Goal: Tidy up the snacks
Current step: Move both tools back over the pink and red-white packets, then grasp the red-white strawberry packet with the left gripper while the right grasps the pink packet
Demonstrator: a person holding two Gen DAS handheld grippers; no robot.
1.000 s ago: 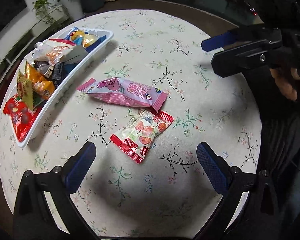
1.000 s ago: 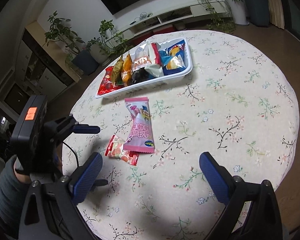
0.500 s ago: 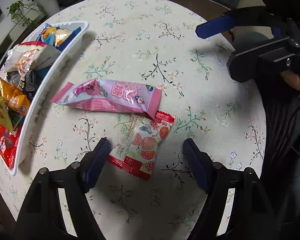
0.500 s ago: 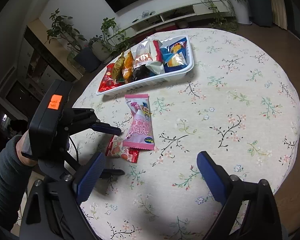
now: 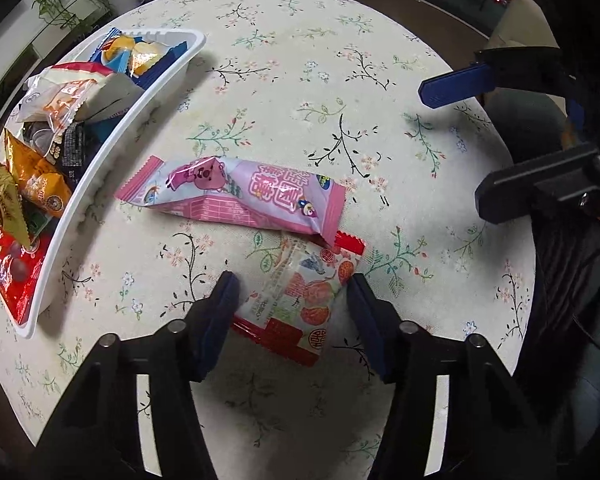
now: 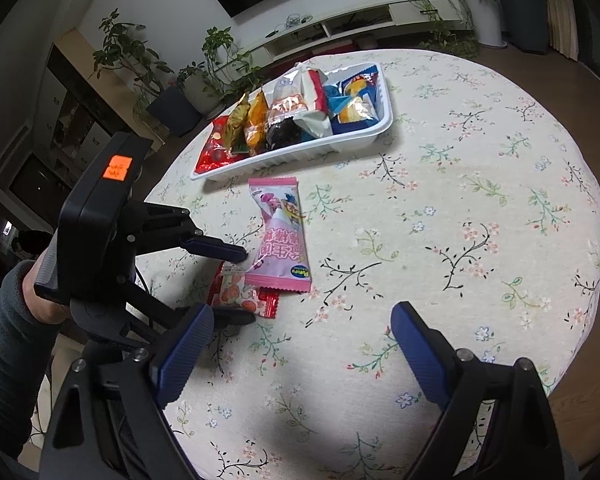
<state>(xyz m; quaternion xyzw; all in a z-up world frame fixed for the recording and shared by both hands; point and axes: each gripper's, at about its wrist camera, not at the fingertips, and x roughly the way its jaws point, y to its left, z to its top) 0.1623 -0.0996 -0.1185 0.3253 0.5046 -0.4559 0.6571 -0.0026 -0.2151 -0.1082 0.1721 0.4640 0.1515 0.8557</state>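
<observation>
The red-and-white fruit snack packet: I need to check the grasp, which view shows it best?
The left wrist view: the packet lies nearly whole between the closing left gripper jaws. The right wrist view shows it smaller, partly covered.

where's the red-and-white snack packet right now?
On the tablecloth, the red-and-white snack packet lies between the closing left gripper fingers, its top corner tucked under the pink packet.

The left wrist view looks steeply down, close above the round floral-clothed table (image 5: 380,80). The right wrist view slants across it from farther back. Both share the white plastic snack tray (image 5: 112,148) (image 6: 324,148).
</observation>
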